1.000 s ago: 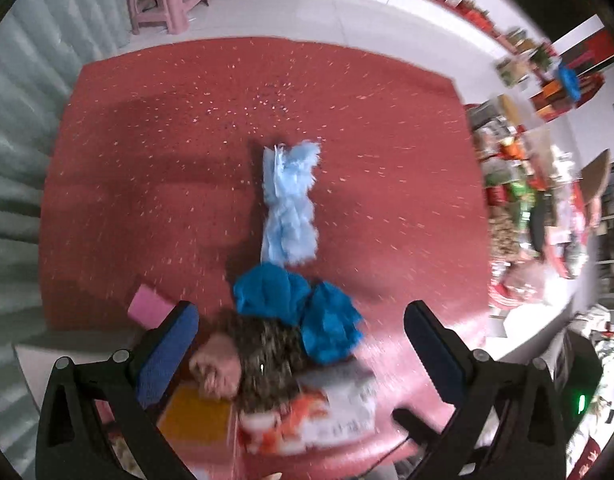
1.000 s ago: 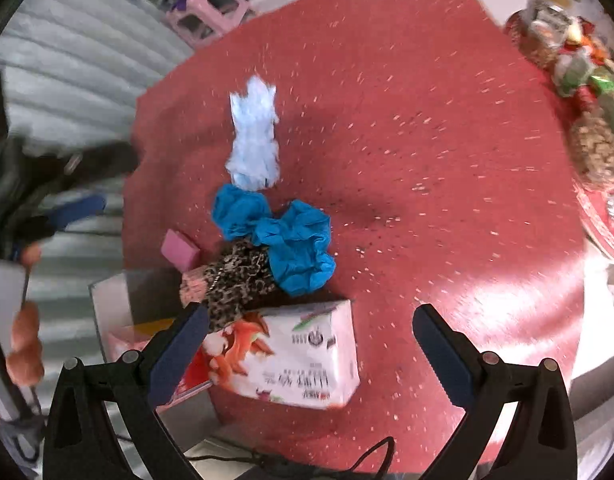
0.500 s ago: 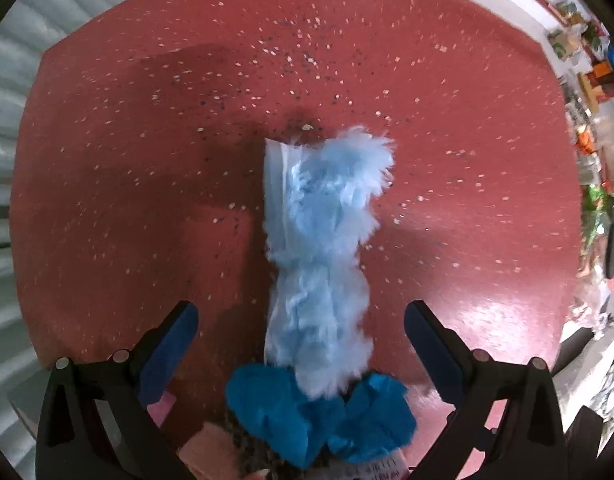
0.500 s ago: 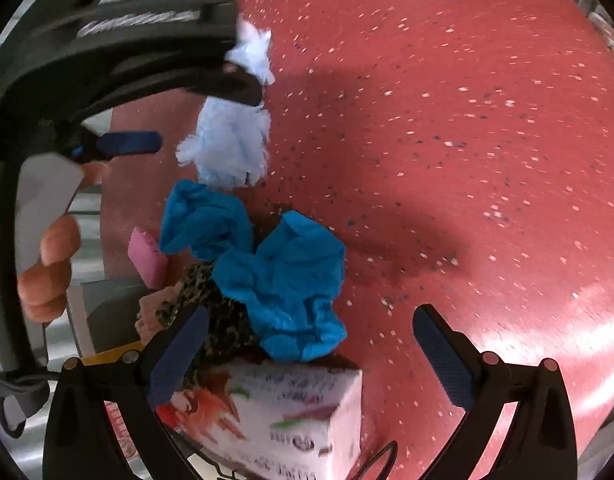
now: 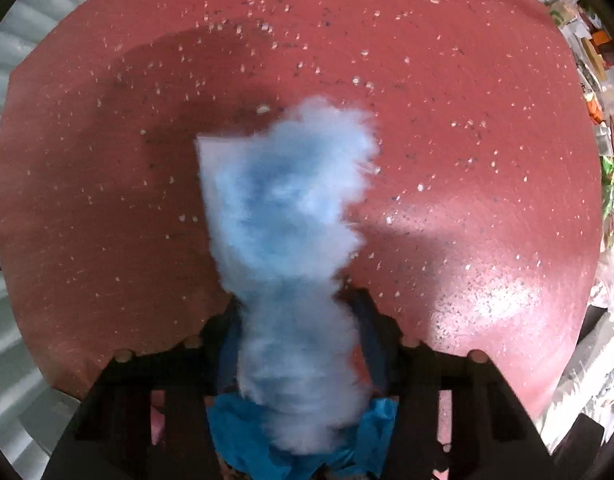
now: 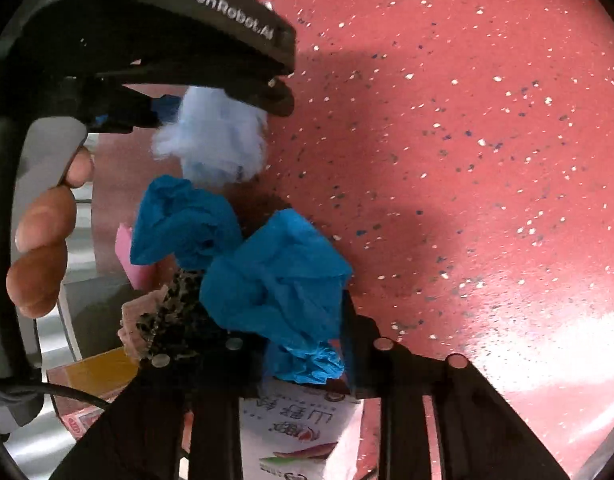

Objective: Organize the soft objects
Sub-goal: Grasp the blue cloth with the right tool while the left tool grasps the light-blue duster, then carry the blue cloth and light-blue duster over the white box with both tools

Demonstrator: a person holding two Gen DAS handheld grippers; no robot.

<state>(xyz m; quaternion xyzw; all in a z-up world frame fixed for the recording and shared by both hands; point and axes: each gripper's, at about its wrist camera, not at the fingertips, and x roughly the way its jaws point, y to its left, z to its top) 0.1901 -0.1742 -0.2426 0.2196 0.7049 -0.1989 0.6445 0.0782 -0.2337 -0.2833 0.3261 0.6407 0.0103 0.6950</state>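
Red speckled floor; left gripper closing around pale fluff, right gripper clamped on blue cloth.

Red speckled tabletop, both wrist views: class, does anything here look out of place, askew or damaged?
Nothing looks damaged or spilled. The pale blue fluffy piece and the crumpled bright blue cloth lie bunched together on the red speckled tabletop, beside a leopard-print fabric item, unsorted rather than odd.

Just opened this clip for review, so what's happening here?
A person holds a tool in each hand over a red speckled table. The left tool is closing on the fluffy light-blue piece, which sits between its jaws. The right tool is shut on the crumpled blue cloth. A leopard-print item and tissue pack lie alongside.
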